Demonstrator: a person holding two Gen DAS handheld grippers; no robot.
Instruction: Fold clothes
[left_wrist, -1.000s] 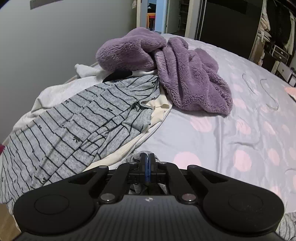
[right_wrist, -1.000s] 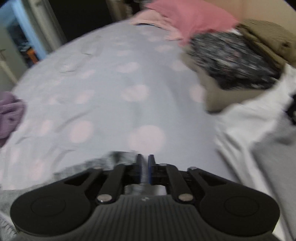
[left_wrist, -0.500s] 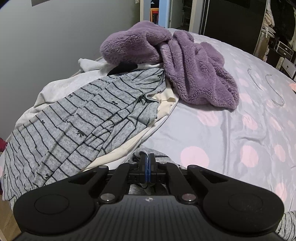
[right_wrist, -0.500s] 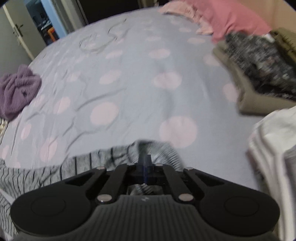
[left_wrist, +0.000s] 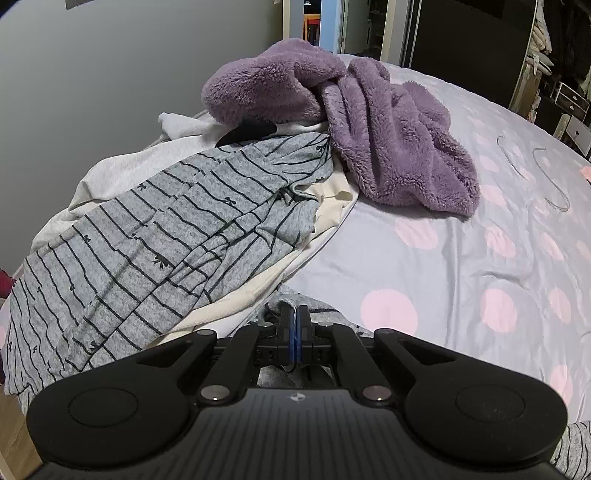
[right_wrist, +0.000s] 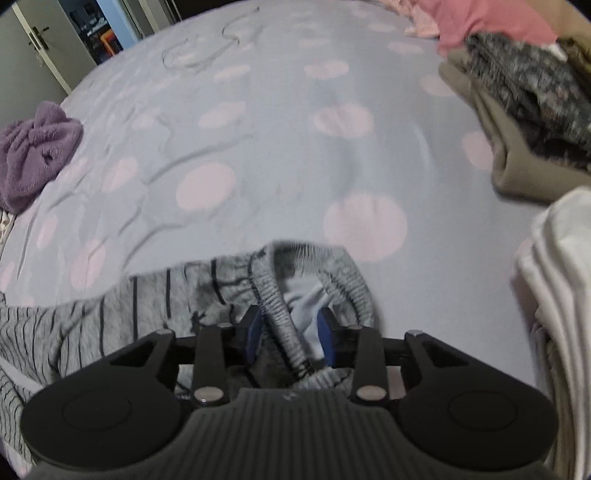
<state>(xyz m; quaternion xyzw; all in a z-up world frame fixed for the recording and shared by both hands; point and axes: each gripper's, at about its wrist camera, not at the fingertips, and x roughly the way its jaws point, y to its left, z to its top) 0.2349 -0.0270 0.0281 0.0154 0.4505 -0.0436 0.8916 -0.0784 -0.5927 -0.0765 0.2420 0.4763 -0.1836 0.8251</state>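
Note:
A grey garment with thin dark stripes (right_wrist: 110, 314) lies on the bed at the near edge, its elastic waistband (right_wrist: 273, 291) bunched up. My right gripper (right_wrist: 290, 328) hangs just over it and its jaws are opening. The waistband runs between the blue pads (right_wrist: 327, 330), which stand apart and do not press it. In the left wrist view my left gripper (left_wrist: 295, 325) is shut, pinching a fold of the same grey cloth (left_wrist: 325, 314) at its tips. The rest of the garment is hidden under that gripper's body.
At the left lies a pile: another grey striped garment (left_wrist: 166, 240), a cream one (left_wrist: 325, 199), purple fleece (left_wrist: 369, 122). Wire hangers (left_wrist: 550, 177) rest on the dotted bedsheet (left_wrist: 461, 266). Folded stacks sit at the right: patterned and olive (right_wrist: 528, 122), white (right_wrist: 561, 280).
My right gripper sank toward the grey garment and its jaws went from shut to apart, with the waistband now between them. My left gripper stayed shut on the cloth.

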